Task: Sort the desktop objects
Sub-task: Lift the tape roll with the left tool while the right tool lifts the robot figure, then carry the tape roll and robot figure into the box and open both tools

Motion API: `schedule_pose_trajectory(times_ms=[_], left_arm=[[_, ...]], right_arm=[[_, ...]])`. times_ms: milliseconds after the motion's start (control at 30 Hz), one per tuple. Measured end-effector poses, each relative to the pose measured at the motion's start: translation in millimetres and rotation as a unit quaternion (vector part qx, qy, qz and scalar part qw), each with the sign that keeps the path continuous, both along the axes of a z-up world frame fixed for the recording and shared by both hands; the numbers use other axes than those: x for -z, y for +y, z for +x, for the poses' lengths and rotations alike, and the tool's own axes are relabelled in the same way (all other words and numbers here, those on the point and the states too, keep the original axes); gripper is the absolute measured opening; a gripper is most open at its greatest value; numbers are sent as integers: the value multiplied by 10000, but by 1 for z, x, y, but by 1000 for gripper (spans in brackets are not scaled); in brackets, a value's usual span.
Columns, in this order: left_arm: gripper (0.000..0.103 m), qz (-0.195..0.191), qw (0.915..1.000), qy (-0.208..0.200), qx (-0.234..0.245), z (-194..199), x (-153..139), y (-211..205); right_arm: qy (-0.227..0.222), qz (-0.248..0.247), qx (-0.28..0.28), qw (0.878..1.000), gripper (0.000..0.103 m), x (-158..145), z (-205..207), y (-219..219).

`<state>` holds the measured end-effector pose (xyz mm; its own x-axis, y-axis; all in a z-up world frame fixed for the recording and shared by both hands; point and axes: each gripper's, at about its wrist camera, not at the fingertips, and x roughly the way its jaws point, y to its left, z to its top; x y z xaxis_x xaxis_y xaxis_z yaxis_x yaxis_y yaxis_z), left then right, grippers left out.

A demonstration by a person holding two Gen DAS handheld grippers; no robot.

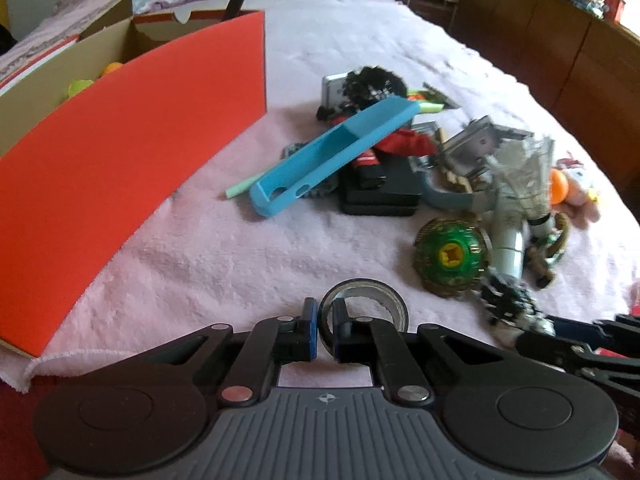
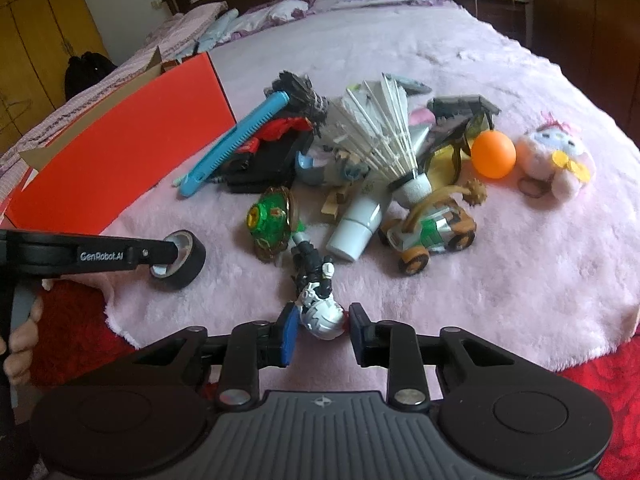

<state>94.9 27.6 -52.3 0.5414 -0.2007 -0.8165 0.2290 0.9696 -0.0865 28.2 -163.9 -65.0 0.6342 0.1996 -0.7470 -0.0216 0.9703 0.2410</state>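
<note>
My left gripper (image 1: 325,320) is shut on the wall of a black tape roll (image 1: 370,304), one finger inside the ring; it also shows in the right wrist view (image 2: 180,254). My right gripper (image 2: 322,326) has its jaws around a black-and-white robot figure (image 2: 318,300), which lies on the pink blanket (image 2: 480,300). The left jaw touches the figure; a small gap shows at the right jaw. A pile of toys lies beyond: a green spinning top (image 2: 270,220), a white cup (image 2: 358,226), a toy car (image 2: 430,236), a shuttlecock (image 2: 380,128).
An open cardboard box with a red side (image 1: 120,168) stands at the left and holds some small things. A blue phone case (image 1: 332,156), black flat cases (image 1: 380,192), an orange ball (image 2: 493,154) and a plush toy (image 2: 556,158) lie on the blanket. Wooden cabinets stand at right.
</note>
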Motion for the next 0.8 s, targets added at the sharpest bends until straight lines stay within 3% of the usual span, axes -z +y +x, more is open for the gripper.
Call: schedule_pose_trajectory(times_ms=[300, 800], left_arm=[[9, -402, 9986, -341, -6, -11, -34, 6], [9, -329, 9949, -867, -406, -10, -76, 41]], right_arm=[[-345, 80, 49, 9994, 26, -22, -2, 0], [-943, 588, -366, 9931, 25, -79, 21, 28]])
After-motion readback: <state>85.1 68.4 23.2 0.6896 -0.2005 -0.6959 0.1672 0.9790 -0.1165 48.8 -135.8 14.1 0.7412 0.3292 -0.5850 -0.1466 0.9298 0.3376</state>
